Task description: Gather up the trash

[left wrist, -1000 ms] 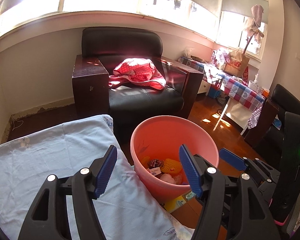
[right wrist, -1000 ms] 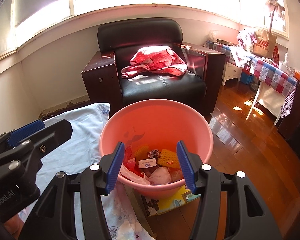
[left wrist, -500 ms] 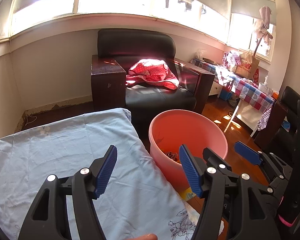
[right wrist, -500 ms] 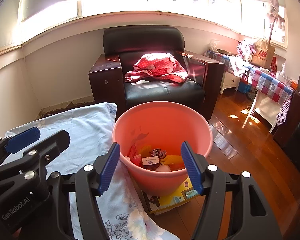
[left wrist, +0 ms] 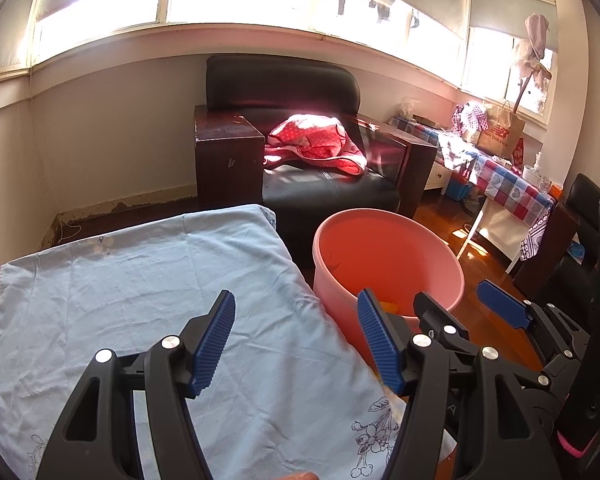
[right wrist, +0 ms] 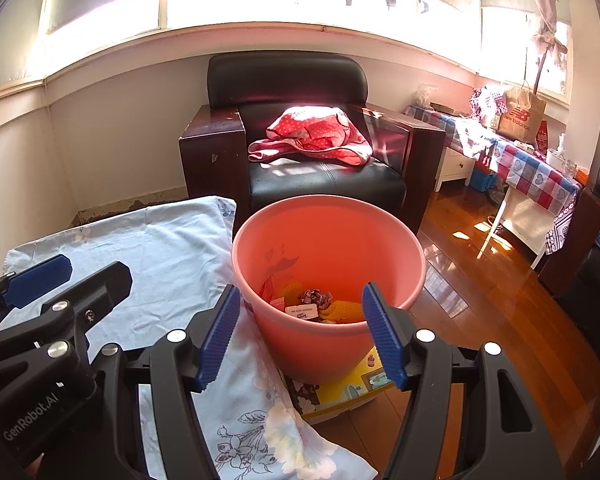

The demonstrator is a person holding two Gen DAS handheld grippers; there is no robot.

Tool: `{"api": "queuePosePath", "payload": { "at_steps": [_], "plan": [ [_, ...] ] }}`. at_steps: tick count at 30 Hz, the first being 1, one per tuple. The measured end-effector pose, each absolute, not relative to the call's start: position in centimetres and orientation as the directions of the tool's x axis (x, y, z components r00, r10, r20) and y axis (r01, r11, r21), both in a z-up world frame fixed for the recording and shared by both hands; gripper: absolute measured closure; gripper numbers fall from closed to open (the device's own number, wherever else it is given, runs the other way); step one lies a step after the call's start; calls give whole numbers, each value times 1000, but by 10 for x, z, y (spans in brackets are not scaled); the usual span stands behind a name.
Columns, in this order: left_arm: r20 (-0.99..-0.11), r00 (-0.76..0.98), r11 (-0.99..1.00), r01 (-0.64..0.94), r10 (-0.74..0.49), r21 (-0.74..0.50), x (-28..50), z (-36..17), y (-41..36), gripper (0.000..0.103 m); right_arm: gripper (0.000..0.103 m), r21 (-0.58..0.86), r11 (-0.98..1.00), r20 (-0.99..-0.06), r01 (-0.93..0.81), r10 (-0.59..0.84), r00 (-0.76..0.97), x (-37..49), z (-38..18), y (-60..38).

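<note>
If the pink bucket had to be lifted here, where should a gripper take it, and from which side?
Probably the rim of the pink bucket, from above, one finger inside the wall and one outside. It stands upright with its mouth open, no handle shows, and its body looks too wide for the jaws. The floor side is freer; the blue sheet crowds the other. The right gripper, open and empty, is nearest.

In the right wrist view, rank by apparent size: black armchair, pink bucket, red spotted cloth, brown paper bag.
1. black armchair
2. pink bucket, close behind; nearer the camera, so unsure
3. red spotted cloth
4. brown paper bag
</note>
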State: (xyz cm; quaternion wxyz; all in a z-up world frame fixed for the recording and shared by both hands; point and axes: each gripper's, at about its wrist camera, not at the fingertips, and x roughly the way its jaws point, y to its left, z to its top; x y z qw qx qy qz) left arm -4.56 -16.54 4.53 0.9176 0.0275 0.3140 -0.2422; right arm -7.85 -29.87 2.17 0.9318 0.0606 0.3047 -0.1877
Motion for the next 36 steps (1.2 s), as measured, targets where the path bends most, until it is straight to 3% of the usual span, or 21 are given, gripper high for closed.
{"api": "queuePosePath", "payload": {
  "at_steps": [36],
  "plan": [
    [-633, 661, 893, 435, -403, -114, -37, 21, -159, 41, 39, -43, 919, -642, 392, -326, 694, -66, 2, -294]
  ]
}}
